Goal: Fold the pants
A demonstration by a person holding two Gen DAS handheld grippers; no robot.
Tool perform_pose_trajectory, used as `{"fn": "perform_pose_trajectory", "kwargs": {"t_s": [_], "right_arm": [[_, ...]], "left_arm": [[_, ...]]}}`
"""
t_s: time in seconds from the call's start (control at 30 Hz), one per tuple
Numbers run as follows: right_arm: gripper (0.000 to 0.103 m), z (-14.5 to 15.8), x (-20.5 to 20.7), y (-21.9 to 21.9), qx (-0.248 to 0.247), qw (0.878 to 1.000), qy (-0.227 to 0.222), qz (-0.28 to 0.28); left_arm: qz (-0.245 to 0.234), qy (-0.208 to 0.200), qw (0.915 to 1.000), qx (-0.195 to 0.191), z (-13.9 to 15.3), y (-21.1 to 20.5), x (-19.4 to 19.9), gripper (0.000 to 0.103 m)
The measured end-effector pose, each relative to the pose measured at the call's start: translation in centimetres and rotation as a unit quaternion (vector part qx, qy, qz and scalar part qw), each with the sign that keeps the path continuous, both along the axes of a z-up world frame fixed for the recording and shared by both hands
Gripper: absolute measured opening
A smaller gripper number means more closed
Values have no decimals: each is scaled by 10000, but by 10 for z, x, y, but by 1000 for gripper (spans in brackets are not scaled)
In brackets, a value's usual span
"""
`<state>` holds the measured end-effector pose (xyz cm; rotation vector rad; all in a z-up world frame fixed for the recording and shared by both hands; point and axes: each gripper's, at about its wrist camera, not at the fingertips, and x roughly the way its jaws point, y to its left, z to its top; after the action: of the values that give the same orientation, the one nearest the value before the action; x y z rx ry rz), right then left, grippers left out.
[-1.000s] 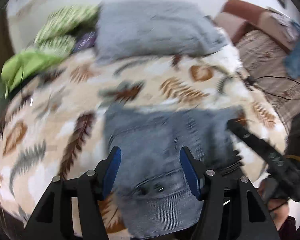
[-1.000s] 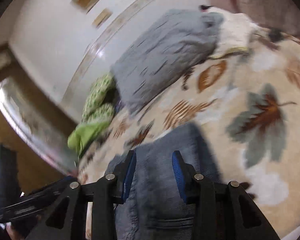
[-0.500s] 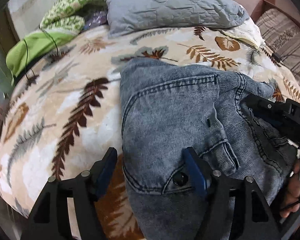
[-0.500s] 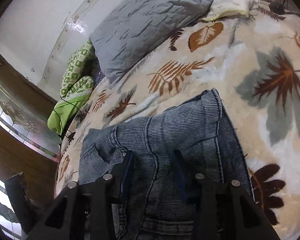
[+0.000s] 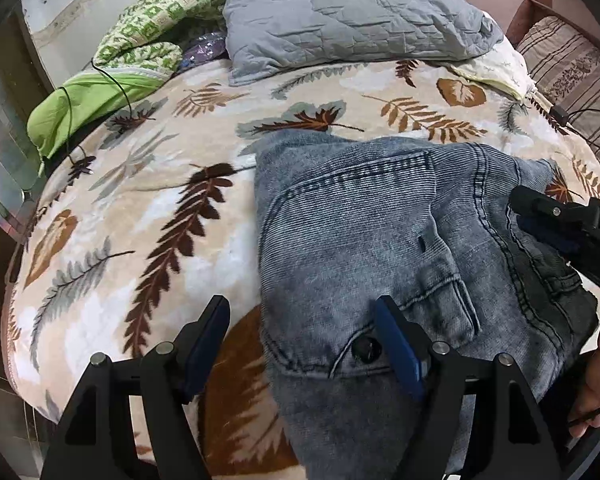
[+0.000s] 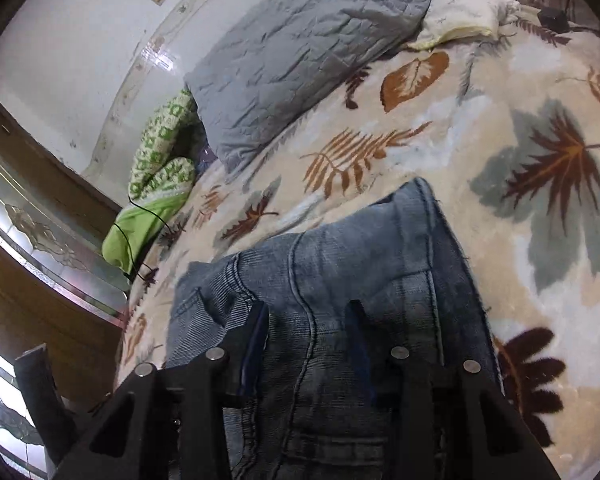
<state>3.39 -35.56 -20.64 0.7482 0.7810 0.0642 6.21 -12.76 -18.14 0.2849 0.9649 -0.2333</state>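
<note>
A home bedroom: beyond the jaws spreads a cream fleece blanket printed with brown and grey leaves (image 5: 148,248), a quilted grey pillow (image 5: 340,12) farther ahead, a striped brown cushion (image 5: 572,64) off right.

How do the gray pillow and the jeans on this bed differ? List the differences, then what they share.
Fabric: the gray pillow is plain quilted cloth; the jeans are blue denim with seams, a pocket and a button.
Shape: the pillow is puffy; the jeans lie flat, in layers.
Place: the pillow sits at the far end; the jeans lie at the near edge.
Both rest on the leaf-print blanket.
</note>
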Motion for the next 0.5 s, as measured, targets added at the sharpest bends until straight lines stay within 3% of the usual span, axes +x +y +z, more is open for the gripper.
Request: {"fn": "perform_pose_trajectory", "kwargs": {"t_s": [0.3,0.5], "right_arm": [[46,24,-38,22,-817,9963,-107,262],[50,10,-62,28,-841,9952,331,380]], "left_arm": [[-13,-324,9995,-59,27,14,-25,76],[-95,-56,9998,153,5,11,-40,76]]}}
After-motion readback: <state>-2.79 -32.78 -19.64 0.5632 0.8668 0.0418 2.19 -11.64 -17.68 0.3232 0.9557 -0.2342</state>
